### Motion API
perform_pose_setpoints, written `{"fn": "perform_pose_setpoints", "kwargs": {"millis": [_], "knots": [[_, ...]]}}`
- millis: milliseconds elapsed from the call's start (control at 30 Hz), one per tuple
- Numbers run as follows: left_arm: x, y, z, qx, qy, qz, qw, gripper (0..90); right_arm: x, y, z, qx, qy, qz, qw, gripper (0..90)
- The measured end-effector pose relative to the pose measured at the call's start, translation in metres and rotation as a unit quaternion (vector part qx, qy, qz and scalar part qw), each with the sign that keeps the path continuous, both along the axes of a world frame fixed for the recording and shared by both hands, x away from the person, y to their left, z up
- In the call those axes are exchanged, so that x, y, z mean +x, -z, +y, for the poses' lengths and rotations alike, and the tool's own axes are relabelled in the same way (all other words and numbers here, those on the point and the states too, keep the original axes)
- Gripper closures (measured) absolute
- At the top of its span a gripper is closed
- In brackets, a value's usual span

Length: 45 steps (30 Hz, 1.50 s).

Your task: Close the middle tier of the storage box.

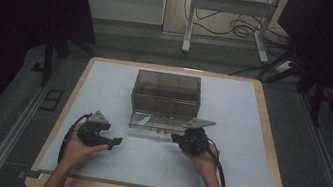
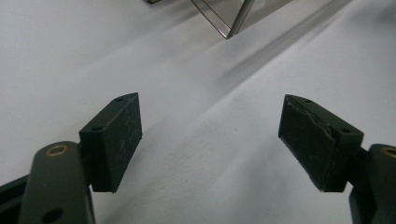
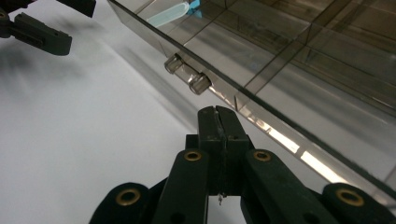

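Smoky clear drawer [image 3: 280, 60] lies just beyond the right claw [image 3: 219, 112], pressed together, empty.

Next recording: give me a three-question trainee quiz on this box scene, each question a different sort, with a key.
1. True or false: the left tool is shut.
2. The drawer of the box is: A) pulled out toward the person, B) pushed fully in, C) lifted off the table.
3. What pale blue thing lies in the drawer?

Key:
1. False; its pads stand wide apart over the bare table.
2. A; the shut right tool sits beside the drawer's front, near its knob.
3. A small tube.
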State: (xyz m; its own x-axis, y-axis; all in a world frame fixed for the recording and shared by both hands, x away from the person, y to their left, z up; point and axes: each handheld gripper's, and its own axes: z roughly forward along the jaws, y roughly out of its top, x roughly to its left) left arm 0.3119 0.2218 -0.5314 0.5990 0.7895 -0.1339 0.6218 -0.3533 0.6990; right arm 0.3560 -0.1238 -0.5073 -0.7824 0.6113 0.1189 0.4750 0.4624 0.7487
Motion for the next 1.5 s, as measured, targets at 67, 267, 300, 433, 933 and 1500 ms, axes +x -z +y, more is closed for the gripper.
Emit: {"fn": "perform_pose_setpoints", "kwargs": {"millis": [67,267,300,433,933,1500], "knots": [[0.0004,0.0003,0.0001,0.0,0.003,0.0,1.0,22.3,0.0008,-0.0002,0.0018,0.0,-0.001,0.0,1.0,88.4],[0.0012,0.0011,0.0005,0.003,0.002,0.001,1.0,22.7,0.0051,0.0031,0.0052,-0.004,0.001,0.002,1.0,88.5],[0.0011,0.0009,0.0007,0.002,0.002,0.0,1.0,22.7,0.0051,0.0031,0.0052,-0.004,0.001,0.002,1.0,88.5],[0.0008,0.0005,-0.0003,-0.001,0.002,-0.002,1.0,22.6,0.0061,0.0029,0.0059,-0.005,0.002,0.0,1.0,88.5],[0.001,0.0007,-0.0013,0.006,0.008,-0.002,1.0,22.6,0.008,0.0057,0.008,-0.005,0.0,0.003,1.0,88.5],[-0.0006,-0.0013,-0.0015,-0.009,0.012,-0.001,0.9999,23.0,0.0086,0.0049,0.0074,-0.004,0.0,-0.001,1.0,88.5]]}}
